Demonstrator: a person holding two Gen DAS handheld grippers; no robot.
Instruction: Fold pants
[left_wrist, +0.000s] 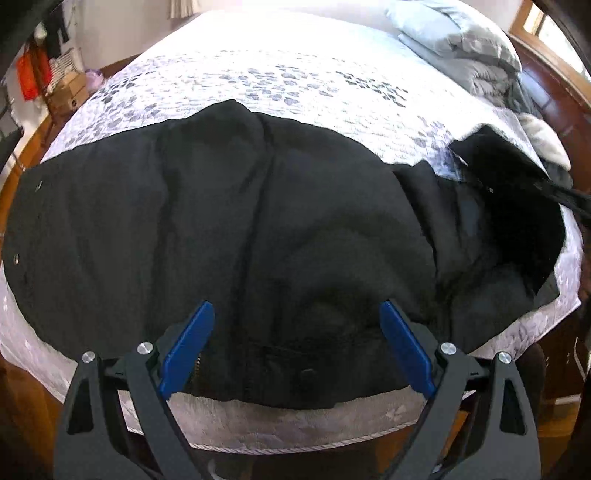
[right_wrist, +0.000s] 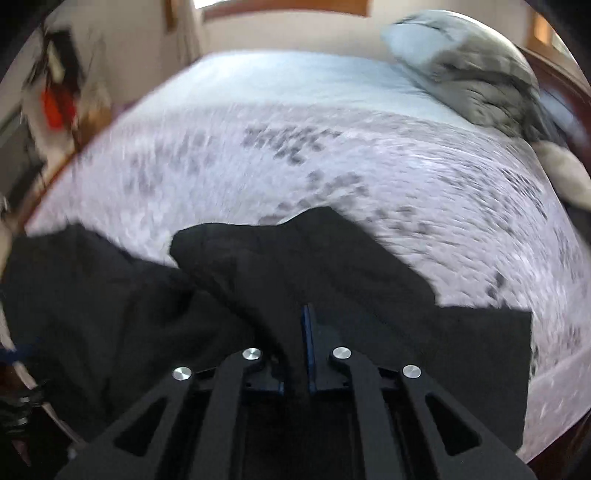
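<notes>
I am looking down at black pants (left_wrist: 229, 236) that are lying spread across the near part of a bed (left_wrist: 295, 74) with a white quilted cover printed with grey leaf shapes. The waistband end is lying at the bed's near edge, with a zipper and a dark button showing just ahead of my left tongs (left_wrist: 297, 319). I am holding the left tongs spread wide, their blue fingers (left_wrist: 188, 343) hovering on either side of the waistband without gripping anything.

In the right wrist view the picture is blurring, but I am seeing my right tongs (right_wrist: 301, 332) drawn narrow, clamping a fold of the black pants (right_wrist: 332, 280) between the blue pads. That raised fold is bunching up ahead of the tongs, while more of the fabric is lying flat on the bed (right_wrist: 258, 147) to the left and right. In the left wrist view this same lifted portion is showing as a dark flap (left_wrist: 509, 192) at the far right of the garment.

A grey pillow (left_wrist: 465, 48) is resting at the far right corner of the bed, beside a dark wooden headboard (left_wrist: 554, 92).
</notes>
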